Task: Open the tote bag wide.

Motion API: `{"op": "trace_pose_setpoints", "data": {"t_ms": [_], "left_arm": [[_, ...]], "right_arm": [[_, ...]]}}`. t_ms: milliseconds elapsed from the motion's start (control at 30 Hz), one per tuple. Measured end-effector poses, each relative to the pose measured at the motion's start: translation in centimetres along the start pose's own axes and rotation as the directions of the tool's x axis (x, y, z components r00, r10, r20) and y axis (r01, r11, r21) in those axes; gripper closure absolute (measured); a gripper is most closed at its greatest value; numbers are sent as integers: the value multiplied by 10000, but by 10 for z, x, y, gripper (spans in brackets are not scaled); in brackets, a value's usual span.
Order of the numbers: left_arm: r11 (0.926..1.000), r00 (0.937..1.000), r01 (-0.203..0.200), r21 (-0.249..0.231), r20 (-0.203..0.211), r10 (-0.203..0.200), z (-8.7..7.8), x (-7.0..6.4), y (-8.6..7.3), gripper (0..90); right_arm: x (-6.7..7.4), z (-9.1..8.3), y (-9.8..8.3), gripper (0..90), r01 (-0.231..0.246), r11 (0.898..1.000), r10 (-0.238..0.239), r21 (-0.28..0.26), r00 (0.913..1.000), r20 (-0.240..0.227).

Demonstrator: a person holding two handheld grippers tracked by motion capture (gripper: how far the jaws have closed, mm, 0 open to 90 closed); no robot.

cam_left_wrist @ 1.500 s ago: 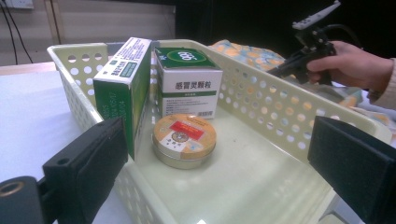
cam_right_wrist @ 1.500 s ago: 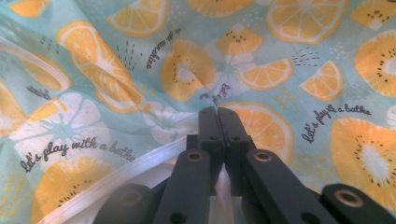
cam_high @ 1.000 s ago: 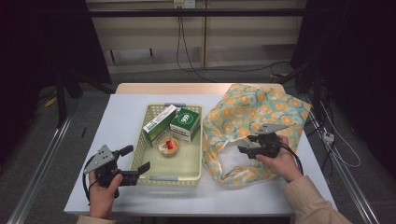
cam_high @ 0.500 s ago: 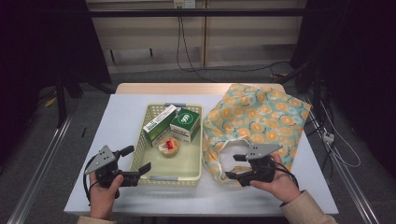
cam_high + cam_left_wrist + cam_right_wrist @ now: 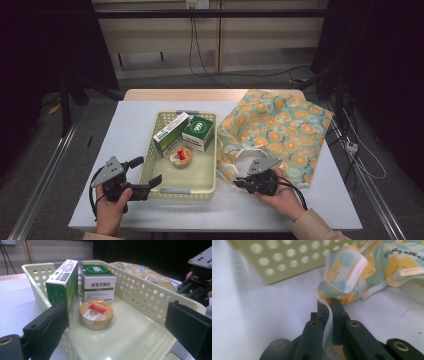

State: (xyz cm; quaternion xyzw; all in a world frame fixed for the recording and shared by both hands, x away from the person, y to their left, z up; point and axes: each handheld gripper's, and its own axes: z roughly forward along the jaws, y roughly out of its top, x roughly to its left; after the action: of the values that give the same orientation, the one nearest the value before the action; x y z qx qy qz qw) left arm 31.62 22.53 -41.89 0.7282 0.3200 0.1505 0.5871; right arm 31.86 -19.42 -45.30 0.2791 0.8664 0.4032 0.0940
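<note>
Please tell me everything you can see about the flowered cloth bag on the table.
The cloth bag is soft fabric, pale teal with orange flowers and a light trim along its edges. It lies flat and crumpled on the white table, right of the yellow basket, its opening toward the person. The right gripper has just closed its jaws on the trimmed edge near the opening. The right gripper view shows printed lettering on the cloth.

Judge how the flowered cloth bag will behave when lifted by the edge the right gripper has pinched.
The flowered cloth bag will probably hang limp: it lies crumpled and folded. It looks light, being thin fabric. The right gripper is shut on a narrow white trim, so the cloth might slip out if tugged.
</note>
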Motion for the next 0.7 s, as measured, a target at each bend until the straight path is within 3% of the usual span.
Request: {"op": "trace_pose_setpoints", "data": {"t_ms": [233,300,567,700], "left_arm": [[10000,9999,-7,10,-126,7,-5,0,-1,49],[10000,9999,10,-23,-135,-11,-5,0,-1,49],[10000,9998,76,-50,-162,-77,-4,0,0,49],[10000,9999,6,-19,-134,-7,-3,0,0,49]], "right_arm": [[-21,21,13,900,-762,9967,775,-282,9959,475],[-24,27,16,900,-1047,9939,1059,-337,9937,357],[-18,21,14,900,-989,9947,991,-288,9951,52],[-11,10,9,871,-828,9965,820,-105,9948,-599]]}}
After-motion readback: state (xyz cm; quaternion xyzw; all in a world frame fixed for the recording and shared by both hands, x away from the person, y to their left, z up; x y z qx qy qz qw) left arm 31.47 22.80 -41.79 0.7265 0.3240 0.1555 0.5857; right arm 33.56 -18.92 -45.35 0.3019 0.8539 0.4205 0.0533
